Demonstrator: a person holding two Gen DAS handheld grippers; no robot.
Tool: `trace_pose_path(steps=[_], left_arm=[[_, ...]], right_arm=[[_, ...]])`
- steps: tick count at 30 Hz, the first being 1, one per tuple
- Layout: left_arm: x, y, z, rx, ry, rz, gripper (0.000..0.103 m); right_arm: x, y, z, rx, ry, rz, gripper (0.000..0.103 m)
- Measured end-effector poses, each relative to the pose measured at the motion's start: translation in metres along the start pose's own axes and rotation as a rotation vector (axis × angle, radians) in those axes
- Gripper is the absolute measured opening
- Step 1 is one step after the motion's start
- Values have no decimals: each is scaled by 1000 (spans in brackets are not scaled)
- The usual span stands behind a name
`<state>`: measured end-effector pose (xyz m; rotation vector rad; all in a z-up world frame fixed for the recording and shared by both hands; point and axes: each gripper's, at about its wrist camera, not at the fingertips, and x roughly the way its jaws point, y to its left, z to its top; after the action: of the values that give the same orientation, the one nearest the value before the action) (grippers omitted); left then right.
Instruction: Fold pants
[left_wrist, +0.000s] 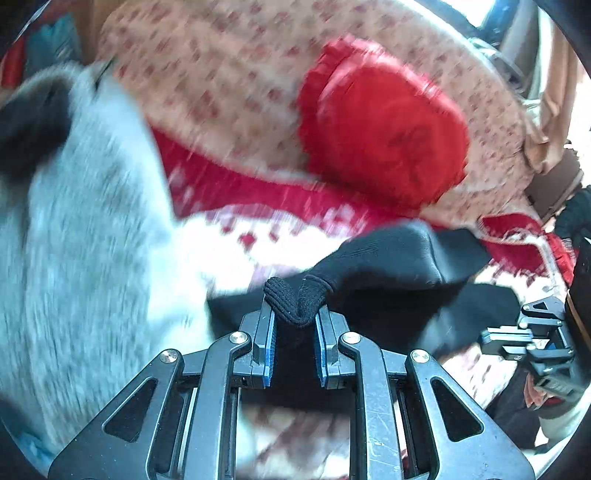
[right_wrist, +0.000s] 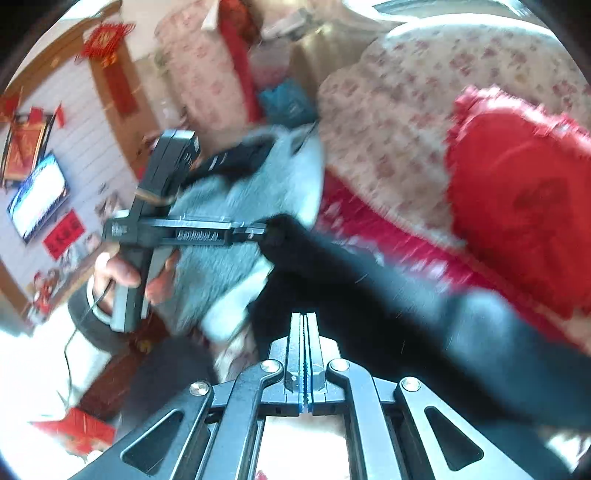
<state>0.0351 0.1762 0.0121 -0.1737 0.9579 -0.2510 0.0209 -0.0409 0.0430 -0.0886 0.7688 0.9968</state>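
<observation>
Black pants (left_wrist: 388, 258) hang stretched between my two grippers above a bed. In the left wrist view my left gripper (left_wrist: 293, 314) is shut on a thick ribbed hem of the pants, which bulges up between the blue pads. The right wrist view shows this gripper (right_wrist: 264, 232) from the side, a hand (right_wrist: 122, 273) on its handle. From it the black pants (right_wrist: 369, 295) run down to the right. My right gripper (right_wrist: 304, 317) has its pads pressed flat together at the cloth's lower edge, pinching a thin bit of it. It also shows at the far right (left_wrist: 517, 338).
A red heart-shaped cushion (left_wrist: 384, 125) (right_wrist: 517, 199) lies on a floral bedspread (left_wrist: 221, 74) (right_wrist: 406, 92). A grey fleecy garment (left_wrist: 92, 240) (right_wrist: 240, 206) is bunched at the left. A red and white blanket (left_wrist: 258, 206) lies under the pants. A lit screen (right_wrist: 37, 199) hangs on the wall.
</observation>
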Motion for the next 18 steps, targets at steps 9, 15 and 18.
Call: trace_pose_path(steps=[9,15,18], left_arm=[[11,8,-45,-78,53,-18,16],[7,14,-41,-95,40,-26,16],[6,14,-36,-90,34,-29,16]], right_arm=[[22,0,-15,-13,29,-126,16],[57,-1,-23,-145,84,-240,46],[82,-10,-25,-166,97,-306,46]])
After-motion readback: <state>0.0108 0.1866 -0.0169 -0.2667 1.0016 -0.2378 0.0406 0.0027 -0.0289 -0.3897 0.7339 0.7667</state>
